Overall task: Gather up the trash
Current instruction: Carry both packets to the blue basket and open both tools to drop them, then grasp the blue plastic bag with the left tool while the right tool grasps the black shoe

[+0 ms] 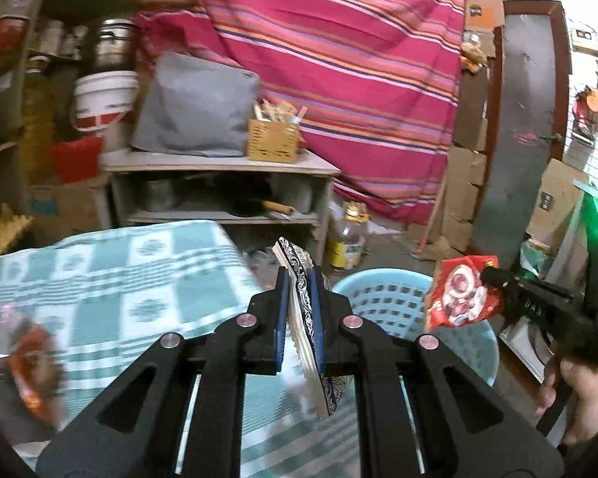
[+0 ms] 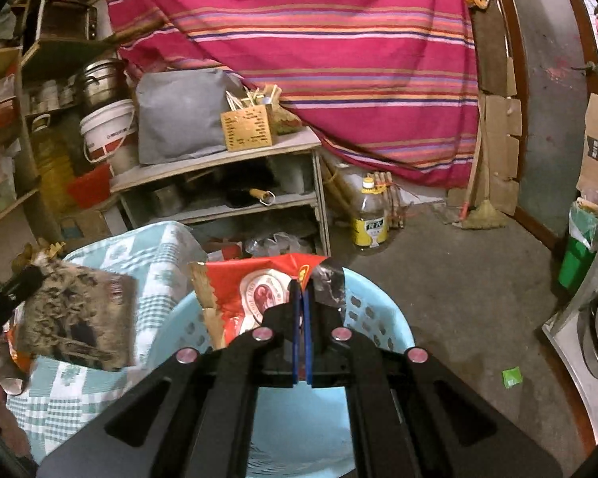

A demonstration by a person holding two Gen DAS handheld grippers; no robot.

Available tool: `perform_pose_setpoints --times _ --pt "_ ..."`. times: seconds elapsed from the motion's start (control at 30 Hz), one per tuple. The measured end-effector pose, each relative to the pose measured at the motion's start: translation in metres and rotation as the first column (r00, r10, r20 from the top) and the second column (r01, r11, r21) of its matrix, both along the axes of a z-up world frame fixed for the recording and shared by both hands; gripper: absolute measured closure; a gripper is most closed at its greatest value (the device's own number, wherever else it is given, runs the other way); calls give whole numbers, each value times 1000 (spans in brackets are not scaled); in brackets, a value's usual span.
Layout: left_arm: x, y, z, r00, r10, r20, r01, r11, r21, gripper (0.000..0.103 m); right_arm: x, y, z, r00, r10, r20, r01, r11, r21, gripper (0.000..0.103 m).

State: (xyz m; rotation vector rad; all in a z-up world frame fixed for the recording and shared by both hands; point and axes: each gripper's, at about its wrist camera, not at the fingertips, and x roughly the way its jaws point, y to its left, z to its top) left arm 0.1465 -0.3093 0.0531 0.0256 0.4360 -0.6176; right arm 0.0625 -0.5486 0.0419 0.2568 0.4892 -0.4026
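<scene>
Left tool (image 1: 298,279): jaws clamped on one flat packet with a dark blue-and-white ornamental border (image 1: 299,279), held edge-on beyond the bench corner; in the right wrist view the same packet (image 2: 75,318) appears broadside, brownish and blurred. Right tool (image 2: 302,290): jaws pressed together on one crumpled red wrapper (image 2: 251,290) bearing a round white emblem, its print too small to read; the wrapper hangs over the near-left rim of the basket. In the left wrist view the right tool (image 1: 488,275) shows the raised letters "DAS" on its body, with the person's hand (image 1: 582,394) gripping the handle below.

One light blue perforated plastic basket (image 2: 382,318) stands on the concrete floor (image 2: 458,279), just beside the bench covered by a green-and-white checked cloth (image 1: 119,279). More wrappers (image 1: 32,366) lie on the cloth at lower left, blurred. One small green scrap (image 2: 512,376) lies on open floor right of the basket. One yellow-labelled oil bottle (image 2: 370,219) stands beside a low shelf unit (image 2: 219,175), before a red striped cloth (image 2: 319,40).
</scene>
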Motion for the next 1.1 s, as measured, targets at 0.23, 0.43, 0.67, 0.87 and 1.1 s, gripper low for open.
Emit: perform_pose_setpoints --times 0.23,0.43,0.67,0.87,1.1 --pt "14 -47 -15 998 -54 -26 55 998 38 93 0 -14 -9 999 -31 -23 32 999 11 101" --pt "15 -61 -24 998 -56 -23 58 995 82 87 2 -23 -15 998 -43 -40 45 998 40 101" --pt "17 -46 -21 999 -10 -37 13 997 81 60 6 -17 -19 998 -24 -59 27 998 48 101" --pt "6 -5 -10 998 57 -3 -57 995 85 27 18 -6 -23 995 -9 -95 14 999 48 98" --pt "-4 67 -8 988 152 0 -152 984 97 16 23 12 -27 991 -41 -125 45 999 24 35"
